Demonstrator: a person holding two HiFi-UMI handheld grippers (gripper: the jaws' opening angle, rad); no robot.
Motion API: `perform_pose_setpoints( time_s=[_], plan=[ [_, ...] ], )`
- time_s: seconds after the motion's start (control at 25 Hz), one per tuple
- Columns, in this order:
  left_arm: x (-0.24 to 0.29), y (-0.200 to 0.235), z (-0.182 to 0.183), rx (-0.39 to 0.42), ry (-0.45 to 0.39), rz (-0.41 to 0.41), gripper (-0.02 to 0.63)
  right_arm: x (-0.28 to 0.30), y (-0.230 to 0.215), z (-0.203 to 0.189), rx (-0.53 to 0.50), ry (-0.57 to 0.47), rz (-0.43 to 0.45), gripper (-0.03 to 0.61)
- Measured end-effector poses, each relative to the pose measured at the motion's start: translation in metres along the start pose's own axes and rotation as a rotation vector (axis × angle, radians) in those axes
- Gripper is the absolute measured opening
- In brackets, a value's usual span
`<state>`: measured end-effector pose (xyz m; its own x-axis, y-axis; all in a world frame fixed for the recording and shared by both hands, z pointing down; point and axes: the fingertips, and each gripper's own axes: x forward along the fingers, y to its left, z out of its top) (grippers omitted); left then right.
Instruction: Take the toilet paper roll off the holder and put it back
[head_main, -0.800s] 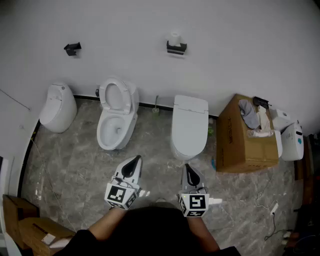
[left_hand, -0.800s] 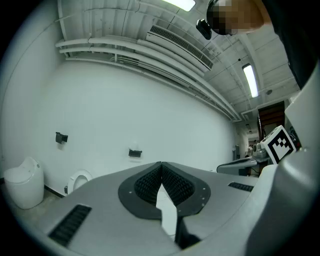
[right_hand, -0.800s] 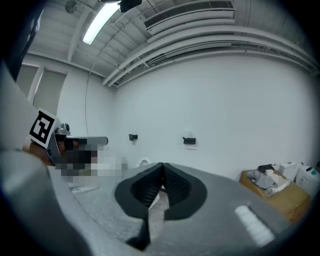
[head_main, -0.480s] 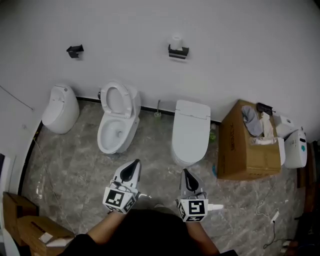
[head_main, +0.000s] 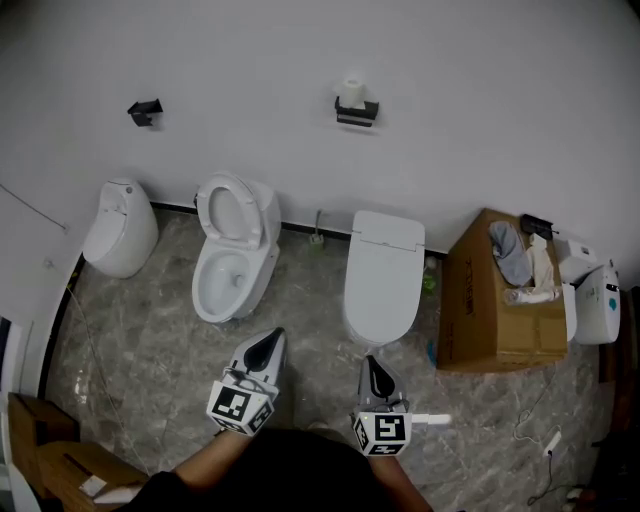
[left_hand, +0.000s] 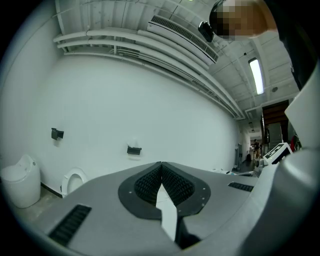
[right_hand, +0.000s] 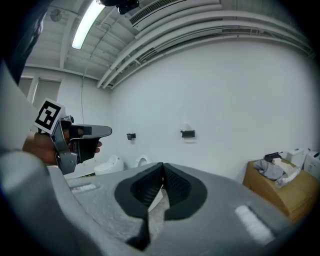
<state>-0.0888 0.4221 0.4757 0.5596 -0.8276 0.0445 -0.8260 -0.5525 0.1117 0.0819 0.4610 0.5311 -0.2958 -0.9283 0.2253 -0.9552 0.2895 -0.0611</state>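
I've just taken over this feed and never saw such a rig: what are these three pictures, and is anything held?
A person holds a two-jaw gripper in each hand. The head view looks down from the person's head: left gripper, right gripper, both shut, holding nothing. The two gripper views look along each gripper's own jaws. On the floor stand an open toilet, a closed toilet and a cardboard box. The toilet paper roll sits on its holder on the far wall.

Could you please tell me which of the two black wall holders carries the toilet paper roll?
The right-hand holder, above the closed toilet, bears the roll; the left holder is bare.
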Motion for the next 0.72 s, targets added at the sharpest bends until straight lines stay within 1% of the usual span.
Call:
perform_pose_setpoints(
  time_s=[0.12, 0.2, 0.36, 0.48, 0.6, 0.72],
  plan=[
    [0.026, 0.017, -0.001, -0.004, -0.010, -0.013, 0.017, 0.024, -0.005, 0.001, 0.003, 0.007, -0.014, -0.002],
    [0.050, 0.033, -0.002, -0.014, -0.016, -0.016, 0.017, 0.047, -0.013, 0.007, -0.013, 0.010, -0.027, -0.002],
    [0.099, 0.072, 0.004, 0.001, -0.019, -0.032, 0.017, 0.105, -0.030, 0.028, -0.058, 0.006, -0.061, -0.002],
    [0.132, 0.108, 0.013, 0.008, -0.013, -0.043, 0.017, 0.153, -0.041, 0.048, -0.049, 0.007, -0.092, -0.002],
    [0.163, 0.138, 0.019, -0.013, -0.004, -0.070, 0.017, 0.199, -0.050, 0.068, -0.040, 0.009, -0.118, -0.002],
    [0.193, 0.163, 0.022, -0.075, 0.002, -0.091, 0.018, 0.241, -0.062, 0.082, -0.019, 0.020, -0.147, -0.002]
  ],
)
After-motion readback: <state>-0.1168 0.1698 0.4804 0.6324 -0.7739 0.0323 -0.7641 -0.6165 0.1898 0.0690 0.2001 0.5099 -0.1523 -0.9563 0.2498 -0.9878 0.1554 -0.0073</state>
